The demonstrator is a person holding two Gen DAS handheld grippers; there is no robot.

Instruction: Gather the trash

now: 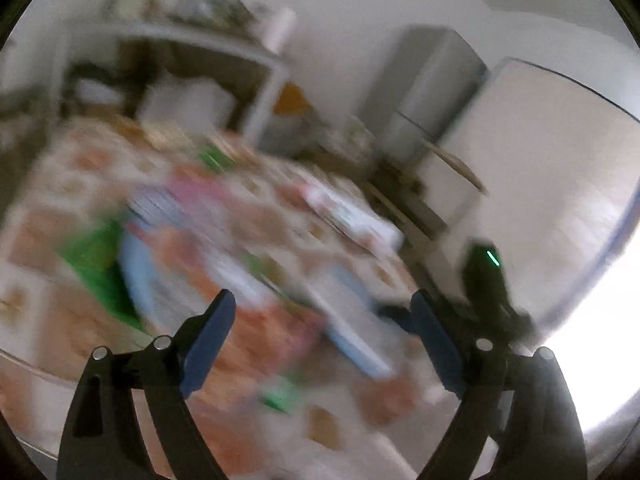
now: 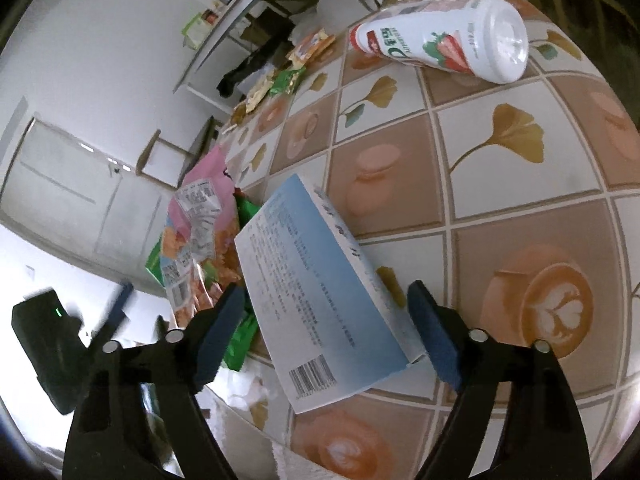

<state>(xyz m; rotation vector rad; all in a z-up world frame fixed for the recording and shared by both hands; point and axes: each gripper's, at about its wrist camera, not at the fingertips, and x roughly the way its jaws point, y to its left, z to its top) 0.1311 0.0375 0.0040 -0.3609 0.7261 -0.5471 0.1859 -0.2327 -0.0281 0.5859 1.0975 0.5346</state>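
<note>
In the right wrist view my right gripper (image 2: pixel 326 304) is open, its blue pads on either side of a light blue and white carton (image 2: pixel 316 280) lying on the patterned tablecloth (image 2: pixel 500 184). A pink and orange snack bag (image 2: pixel 200 232) and green wrappers (image 2: pixel 240 340) lie left of the carton. A white strawberry drink bottle (image 2: pixel 444 40) lies on its side farther off. The left wrist view is badly blurred: my left gripper (image 1: pixel 324 312) is open and empty above the table, over blurred blue (image 1: pixel 348 320), pink and green (image 1: pixel 100 264) trash.
More small wrappers (image 2: pixel 296 64) lie near the table's far edge. A metal shelf rack (image 1: pixel 168 80) and a grey fridge (image 1: pixel 432 88) stand behind the table. The other gripper's black body shows at lower left in the right view (image 2: pixel 48 344) and right in the left view (image 1: pixel 488 280).
</note>
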